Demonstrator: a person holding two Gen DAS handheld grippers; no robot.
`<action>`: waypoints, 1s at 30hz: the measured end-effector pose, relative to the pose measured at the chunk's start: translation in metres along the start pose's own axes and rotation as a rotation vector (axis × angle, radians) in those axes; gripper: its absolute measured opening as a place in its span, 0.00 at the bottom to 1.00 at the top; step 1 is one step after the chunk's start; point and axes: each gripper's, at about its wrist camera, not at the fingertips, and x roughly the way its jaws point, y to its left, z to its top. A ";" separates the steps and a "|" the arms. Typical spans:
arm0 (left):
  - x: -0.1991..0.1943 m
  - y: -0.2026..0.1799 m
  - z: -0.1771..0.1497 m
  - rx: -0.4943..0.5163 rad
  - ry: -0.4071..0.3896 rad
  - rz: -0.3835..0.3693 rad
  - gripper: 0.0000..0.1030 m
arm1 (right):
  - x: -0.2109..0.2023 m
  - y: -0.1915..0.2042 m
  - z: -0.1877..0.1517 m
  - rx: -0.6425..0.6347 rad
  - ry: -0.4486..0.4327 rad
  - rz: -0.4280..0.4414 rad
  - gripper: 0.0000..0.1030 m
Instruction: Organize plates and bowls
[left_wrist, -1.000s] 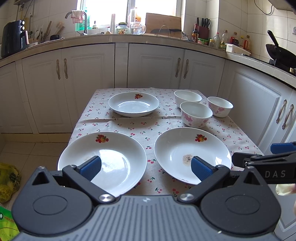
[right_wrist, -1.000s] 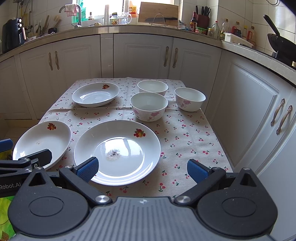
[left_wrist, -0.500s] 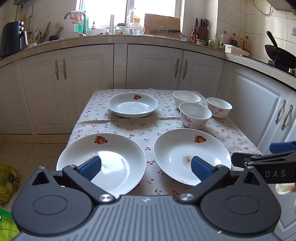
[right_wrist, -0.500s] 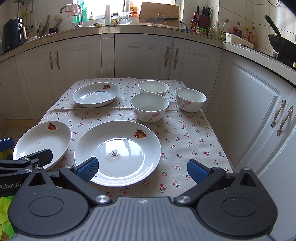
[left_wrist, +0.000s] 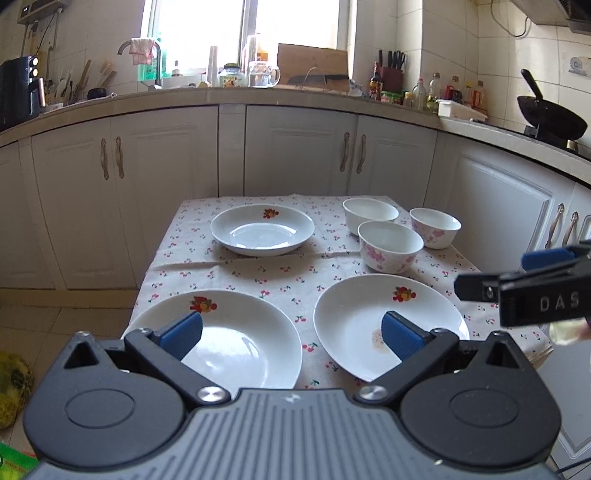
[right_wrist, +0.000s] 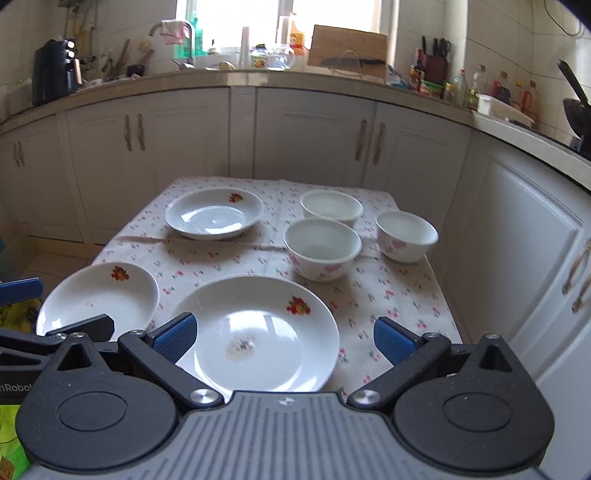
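Observation:
Three white plates with fruit motifs lie on the cherry-print tablecloth (left_wrist: 258, 280): near left (left_wrist: 243, 339), near right (left_wrist: 354, 321), far middle (left_wrist: 262, 229). Three white bowls with pink flowers stand at the back right: front (left_wrist: 389, 245), rear (left_wrist: 369, 212), right (left_wrist: 436, 225). My left gripper (left_wrist: 291, 332) is open and empty above the near edge, between the two near plates. My right gripper (right_wrist: 284, 336) is open and empty over the near right plate (right_wrist: 266, 332). The bowls (right_wrist: 321, 247) and far plate (right_wrist: 214, 214) also show in the right wrist view.
White kitchen cabinets (left_wrist: 295, 155) surround the small table on the far and right sides. The counter holds an air fryer (left_wrist: 18, 88), a tap, jars, bottles and a wok (left_wrist: 550, 114). A yellow-green bag (left_wrist: 11, 387) lies on the floor at left.
Both grippers have moved slightly, shifting the view a little; the dishes have not moved and both grippers stay open.

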 end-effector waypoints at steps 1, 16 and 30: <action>0.001 0.003 0.000 0.008 -0.007 -0.007 0.99 | 0.002 -0.001 0.002 -0.002 -0.015 0.020 1.00; 0.019 0.072 -0.016 0.013 0.048 -0.056 0.99 | 0.069 0.023 0.041 0.038 0.106 0.359 1.00; 0.019 0.123 -0.053 0.078 0.178 -0.165 0.99 | 0.140 0.090 0.055 -0.181 0.194 0.475 1.00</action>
